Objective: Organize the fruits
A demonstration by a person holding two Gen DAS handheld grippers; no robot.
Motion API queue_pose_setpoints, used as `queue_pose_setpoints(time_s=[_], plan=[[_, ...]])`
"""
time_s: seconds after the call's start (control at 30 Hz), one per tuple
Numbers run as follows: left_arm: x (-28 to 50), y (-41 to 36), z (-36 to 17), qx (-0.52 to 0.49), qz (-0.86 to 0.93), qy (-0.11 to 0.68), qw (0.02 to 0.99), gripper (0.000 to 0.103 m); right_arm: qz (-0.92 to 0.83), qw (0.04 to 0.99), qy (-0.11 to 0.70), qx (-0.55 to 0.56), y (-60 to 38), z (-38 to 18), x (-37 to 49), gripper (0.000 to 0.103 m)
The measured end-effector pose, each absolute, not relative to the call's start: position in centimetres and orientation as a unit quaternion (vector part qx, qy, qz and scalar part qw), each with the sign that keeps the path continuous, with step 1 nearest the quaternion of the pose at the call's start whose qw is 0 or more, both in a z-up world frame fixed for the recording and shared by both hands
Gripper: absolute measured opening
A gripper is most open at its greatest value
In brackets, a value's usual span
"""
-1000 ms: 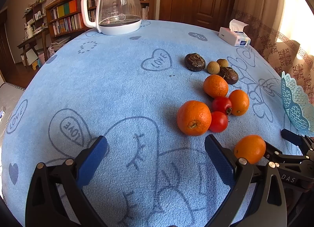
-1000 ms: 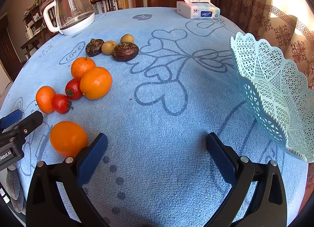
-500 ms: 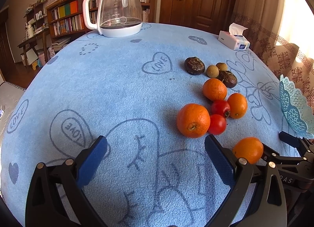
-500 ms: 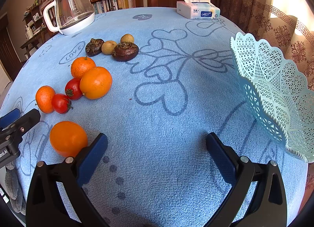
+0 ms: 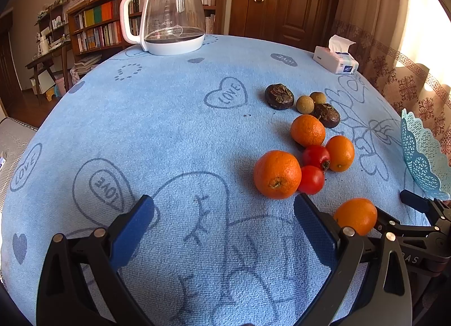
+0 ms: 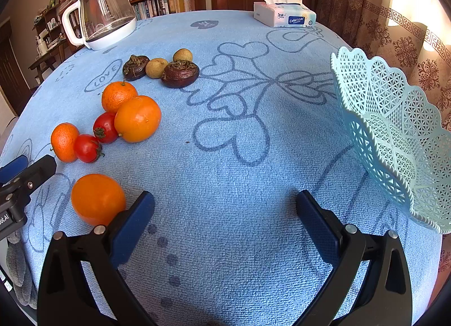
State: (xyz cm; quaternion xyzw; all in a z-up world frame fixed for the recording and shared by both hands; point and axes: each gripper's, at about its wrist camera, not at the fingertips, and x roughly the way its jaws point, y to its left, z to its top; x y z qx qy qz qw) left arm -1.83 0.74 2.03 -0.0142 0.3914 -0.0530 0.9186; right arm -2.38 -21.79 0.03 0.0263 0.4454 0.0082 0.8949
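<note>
While both the left claw [image 5: 224,227] and right claw [image 6: 225,223] hang spread and empty, fruits [image 6: 137,118] sit loose on the worktop [image 6: 253,185].

fruits [image 6: 132,106] in a group on the table [image 6: 253,171], left | basket [image 6: 394,134] at right edge | kettle [image 6: 104,16] behind the fruits | tissue box [image 6: 283,14] far back

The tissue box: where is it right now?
The tissue box sits at the table's far edge in the right wrist view, right of the glass kettle, beyond the lace basket.
</note>
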Motion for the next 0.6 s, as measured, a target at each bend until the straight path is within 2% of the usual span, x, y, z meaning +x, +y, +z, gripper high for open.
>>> queue_pose_setpoints(time_s=[0.6], plan=[[-2.25,1.2,2.66,-0.029,-0.055,0.375,0.925,0.098,0.016,0.901,0.431,0.033,-22.06,0.77,-2.97,0.101]])
